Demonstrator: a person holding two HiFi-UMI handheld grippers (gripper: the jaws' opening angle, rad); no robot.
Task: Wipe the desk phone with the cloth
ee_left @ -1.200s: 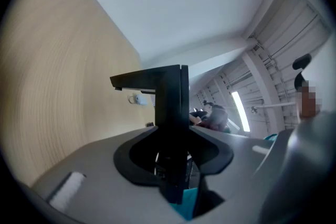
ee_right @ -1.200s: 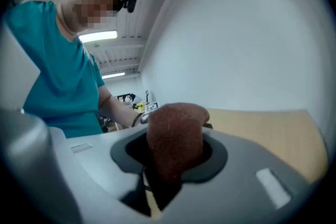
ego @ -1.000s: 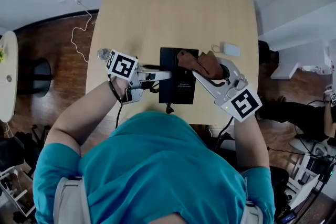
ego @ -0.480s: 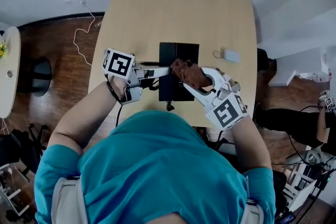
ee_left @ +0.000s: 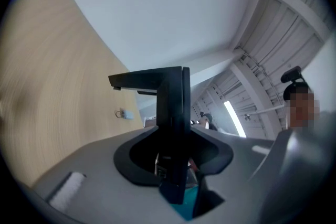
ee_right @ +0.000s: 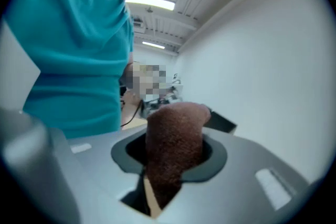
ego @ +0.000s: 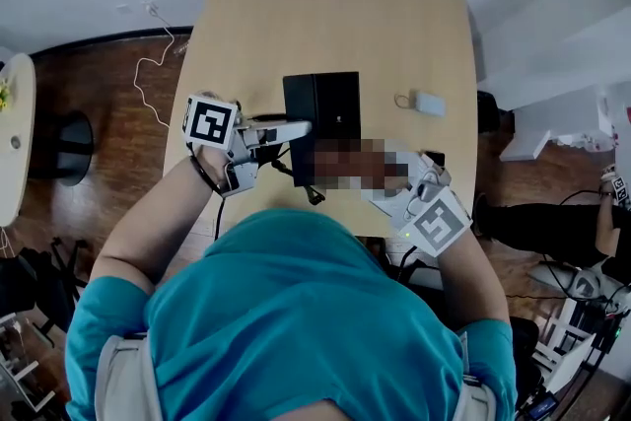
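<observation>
Closest, by the near edge of the tabletop (ego: 296, 5), the right gripper (ee_right: 169, 165) is clamped on a brown cloth (ee_right: 176, 128) that stands up out of the jaws. Only the right gripper view shows this; in the head view a blurred patch covers that spot. Just beyond, the left gripper (ego: 294, 127) pinches the left edge of the black desk phone (ego: 330, 99), midway along the near edge. Its own view shows the jaws tight on the thin slab, apparently tipped up. Wiping seems to be the step in hand. Next, the cloth must press across the phone's face while the left grip steadies it. Farther off, near the right edge, lies a small white gadget (ego: 431, 104).
</observation>
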